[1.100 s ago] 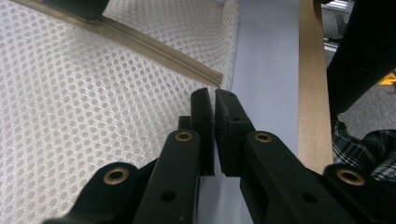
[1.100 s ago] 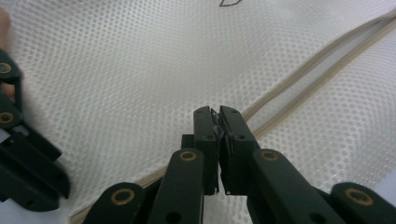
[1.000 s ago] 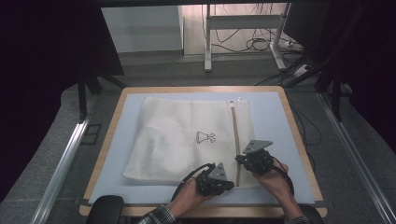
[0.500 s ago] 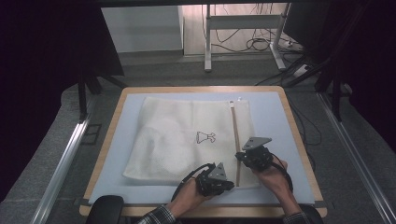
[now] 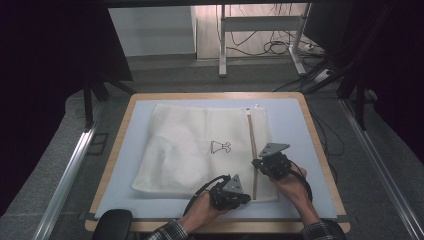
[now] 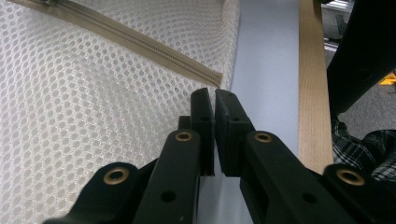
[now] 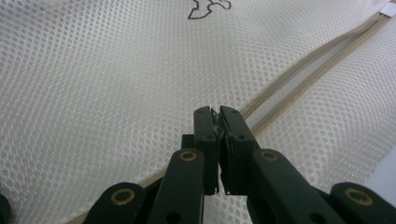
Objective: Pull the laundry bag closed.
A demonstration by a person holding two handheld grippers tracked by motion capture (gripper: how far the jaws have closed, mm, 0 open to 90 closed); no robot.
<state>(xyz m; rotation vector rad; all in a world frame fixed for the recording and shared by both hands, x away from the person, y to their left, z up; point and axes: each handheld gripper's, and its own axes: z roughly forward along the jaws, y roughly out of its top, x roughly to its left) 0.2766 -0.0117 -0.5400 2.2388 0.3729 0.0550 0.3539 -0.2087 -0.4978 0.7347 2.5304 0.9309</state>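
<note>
Bearing a small black printed figure [image 5: 220, 147] (wordless), mesh bag [image 5: 195, 150] lies flat.

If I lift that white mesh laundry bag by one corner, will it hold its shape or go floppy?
The mesh laundry bag would probably go floppy: it is thin open netting that lies flat with soft wrinkles. It likely weighs little, since it looks flat and empty. The zipper may form a slightly stiffer line, so it might fold along that.

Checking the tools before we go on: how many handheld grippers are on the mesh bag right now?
2. The left gripper sits at the mesh bag's near corner, by the zipper's end. The right gripper sits on the zipper line, a little farther up.
</note>
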